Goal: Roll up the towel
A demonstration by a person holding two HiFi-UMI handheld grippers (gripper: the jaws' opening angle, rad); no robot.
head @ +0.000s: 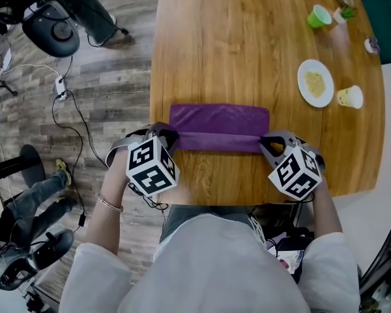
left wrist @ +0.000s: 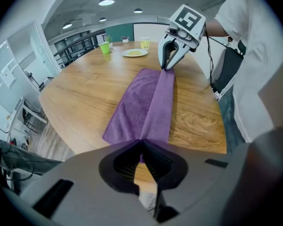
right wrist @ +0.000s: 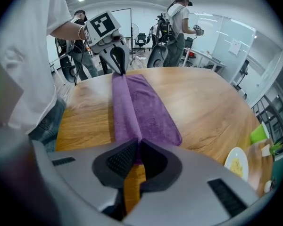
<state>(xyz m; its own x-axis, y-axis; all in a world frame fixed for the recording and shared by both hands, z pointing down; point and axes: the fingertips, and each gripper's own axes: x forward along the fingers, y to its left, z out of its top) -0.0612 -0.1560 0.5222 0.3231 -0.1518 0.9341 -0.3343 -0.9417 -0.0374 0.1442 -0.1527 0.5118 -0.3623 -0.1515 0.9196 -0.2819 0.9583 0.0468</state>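
Left gripper [head: 171, 137]: clamped tight on the folded near edge of the purple towel [head: 218, 118], left end. Right gripper [head: 266, 142]: same pinch, right end. Lying flat near the front edge of the wooden worktop [head: 234, 44], stretched between both. Plate [head: 315, 82] and green cup [head: 318, 16] well apart, far right.

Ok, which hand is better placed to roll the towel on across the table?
Neither clearly: the left hand-held gripper and the right hand-held gripper each pinch one end of the purple towel along its folded near edge, so probably both together.
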